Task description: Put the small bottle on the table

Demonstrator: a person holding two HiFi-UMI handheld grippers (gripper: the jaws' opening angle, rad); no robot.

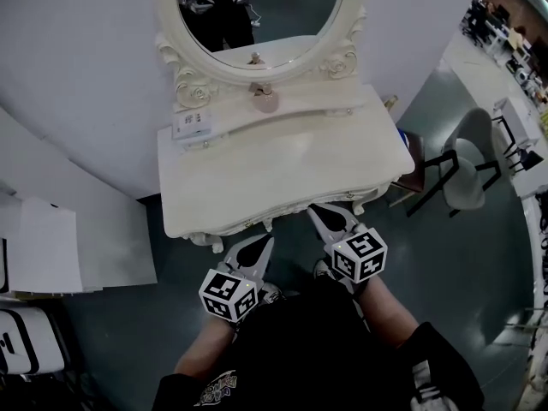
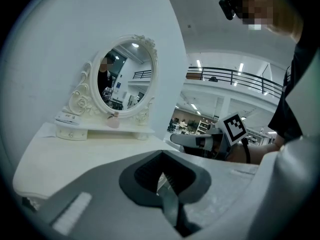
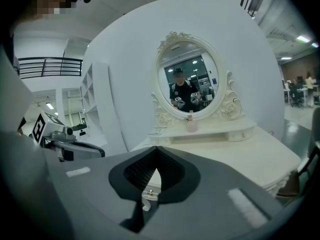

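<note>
We record one small pale-pink bottle [image 1: 267, 101], standing upright on the raised shelf of the cream-white carved dressing table [image 1: 282, 169]. It is at the table's 12 o'clock, just below the oval mirror in its ornate white frame [image 1: 167, 24]. We also record the left gripper [image 1: 264, 242] and right gripper [image 1: 320, 211], both at the table's 6 o'clock edge. Their jaws are pressed together with nothing between, well apart from the bottle.

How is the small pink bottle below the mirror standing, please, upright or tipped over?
Upright: the small bottle stands on the shelf beneath the mirror, its narrow cap pointing up.
</note>
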